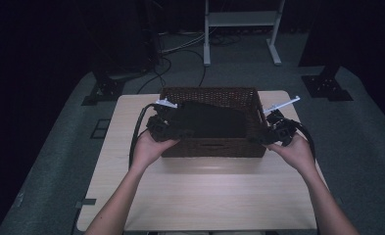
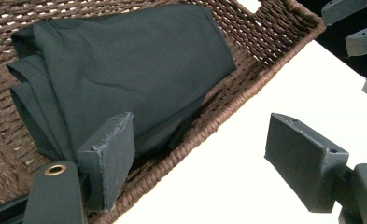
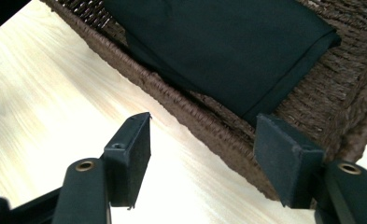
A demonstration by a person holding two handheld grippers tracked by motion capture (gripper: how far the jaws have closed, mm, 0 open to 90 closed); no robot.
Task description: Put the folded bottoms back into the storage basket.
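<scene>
a dark folded cloth lies inside a brown wicker basket that stands on the far half of a pale wooden table. in the left gripper view the cloth reads as a deep grey-green, smooth and matte, folded into a thick soft pad with several layered edges stacked along one side and a few shallow creases across the top. in the right gripper view the cloth looks nearly black, with a neat hemmed fold running along its edge. it covers much of the basket floor, and bare weave shows around it.

the basket is rectangular, woven of twisted brown strands, with a thick braided rim and a slot handle in its near wall. the table has a light, fine wood grain with rounded corners.

the left gripper sits at the basket's near left corner, its jaws apart and astride the rim, one flat dark pad inside the basket by the cloth, the other over the table; nothing is pinched. the right gripper sits at the near right corner, jaws likewise spread across the rim, clamped on nothing.
</scene>
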